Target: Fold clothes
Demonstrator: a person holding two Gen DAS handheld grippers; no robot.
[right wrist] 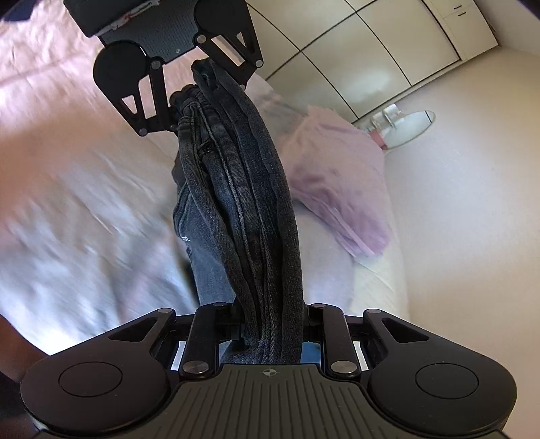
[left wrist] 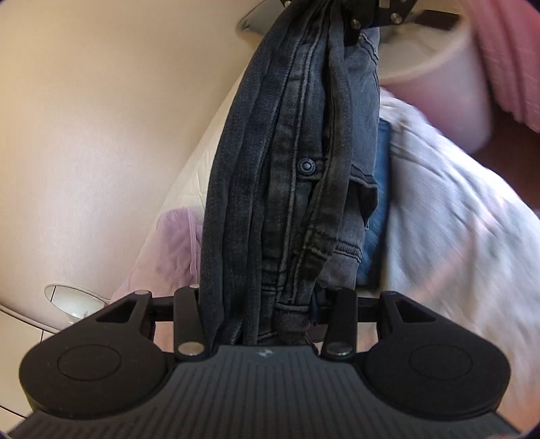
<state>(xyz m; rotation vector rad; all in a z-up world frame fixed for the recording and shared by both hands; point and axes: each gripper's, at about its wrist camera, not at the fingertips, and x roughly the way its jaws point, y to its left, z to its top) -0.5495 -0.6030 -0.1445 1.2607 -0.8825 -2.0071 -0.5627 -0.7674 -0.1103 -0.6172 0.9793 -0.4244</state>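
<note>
A pair of dark grey jeans [left wrist: 290, 162] is stretched in the air between my two grippers, bunched into a thick band; it also shows in the right wrist view [right wrist: 249, 216]. My left gripper [left wrist: 263, 304] is shut on one end of the jeans. My right gripper [right wrist: 270, 324] is shut on the other end. In the right wrist view the left gripper [right wrist: 189, 101] shows at the top, clamped on the far end. In the left wrist view the right gripper [left wrist: 341, 17] shows at the top edge. The jeans hang above the bed.
A bed with a pale quilted cover [right wrist: 84, 219] lies below. A lilac garment [right wrist: 334, 175] lies folded on it near the wall. A cream wall [left wrist: 101, 135], white wardrobe doors [right wrist: 354, 40] and a round lamp [right wrist: 405, 128] are beyond.
</note>
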